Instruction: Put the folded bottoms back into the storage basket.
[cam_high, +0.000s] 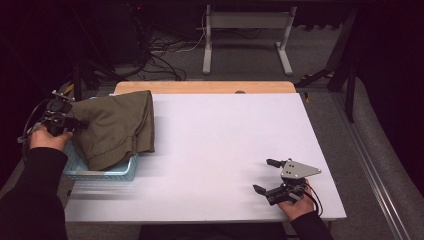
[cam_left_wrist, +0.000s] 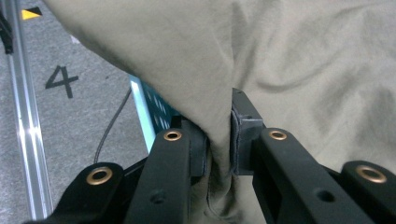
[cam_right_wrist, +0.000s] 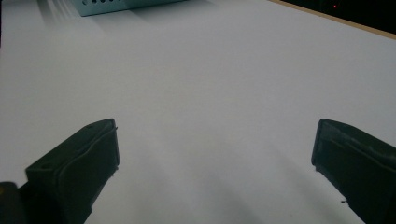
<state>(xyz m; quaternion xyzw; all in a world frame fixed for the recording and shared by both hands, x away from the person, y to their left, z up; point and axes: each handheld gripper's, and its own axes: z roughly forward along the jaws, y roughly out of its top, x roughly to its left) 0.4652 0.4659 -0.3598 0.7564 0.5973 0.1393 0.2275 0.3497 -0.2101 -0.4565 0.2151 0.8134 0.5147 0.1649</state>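
An olive-green garment (cam_high: 117, 127) lies heaped over a light blue plastic basket (cam_high: 112, 173) at the table's left edge, spilling onto the white tabletop (cam_high: 225, 145). My left gripper (cam_high: 75, 121) is at the garment's left side, shut on a fold of the olive cloth (cam_left_wrist: 219, 140); in the left gripper view the fabric is pinched between the two jaws and the basket (cam_left_wrist: 152, 109) peeks out below it. My right gripper (cam_high: 266, 176) rests near the table's front right, held by a hand, jaws wide apart with nothing between them (cam_right_wrist: 212, 154).
A wooden strip (cam_high: 200, 87) runs along the table's far edge. Beyond it stand a white table frame (cam_high: 247, 35) and a tangle of cables (cam_high: 160, 55) on the floor. A floor marking "4" (cam_left_wrist: 60, 80) and a metal rail (cam_left_wrist: 25, 121) lie beside the basket.
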